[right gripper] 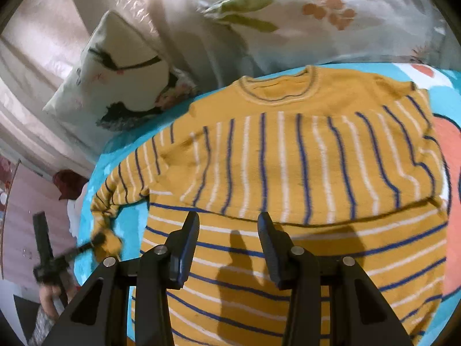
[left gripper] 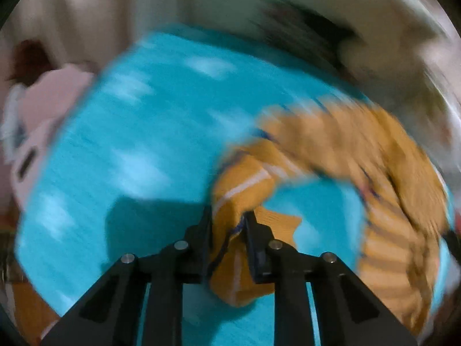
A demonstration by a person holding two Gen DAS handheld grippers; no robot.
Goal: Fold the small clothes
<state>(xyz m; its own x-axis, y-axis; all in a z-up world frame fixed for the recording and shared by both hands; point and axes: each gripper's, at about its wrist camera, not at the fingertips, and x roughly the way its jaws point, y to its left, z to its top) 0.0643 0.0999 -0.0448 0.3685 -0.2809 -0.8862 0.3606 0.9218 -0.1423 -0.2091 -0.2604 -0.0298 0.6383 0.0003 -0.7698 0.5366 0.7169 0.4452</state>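
Sweater (right gripper: 288, 158): a mustard-yellow knit with blue and white stripes, lying on a turquoise bed cover (right gripper: 126, 219).

Left wrist view. This picture is heavily motion-blurred. The left gripper (left gripper: 229, 216) is clamped on the cuff (left gripper: 230, 230) of one sleeve; both black fingers (left gripper: 206, 225) press the yellow fabric from either side, and a fold of it bulges out below them. The sleeve runs from the jaws up and to the right, then curves down along the right edge of the picture, where the striped body of the garment lies. The turquoise cover fills most of the rest of the picture. A pale pink shape (left gripper: 43, 115) at the left edge is too blurred to identify.

Right wrist view. The right gripper (right gripper: 229, 222) hovers over the lower part of the sweater with its jaws apart and nothing between them; their shadow falls on the knit below. The garment lies flat, neckline (right gripper: 276, 89) at the far end. A sleeve on the right side is folded across the chest, so its stripes run lengthwise over the crosswise stripes of the body. The other sleeve stretches to the left, where the left gripper holds its end. A white pillow (right gripper: 115, 66) and a floral quilt (right gripper: 317, 14) lie beyond the neckline.
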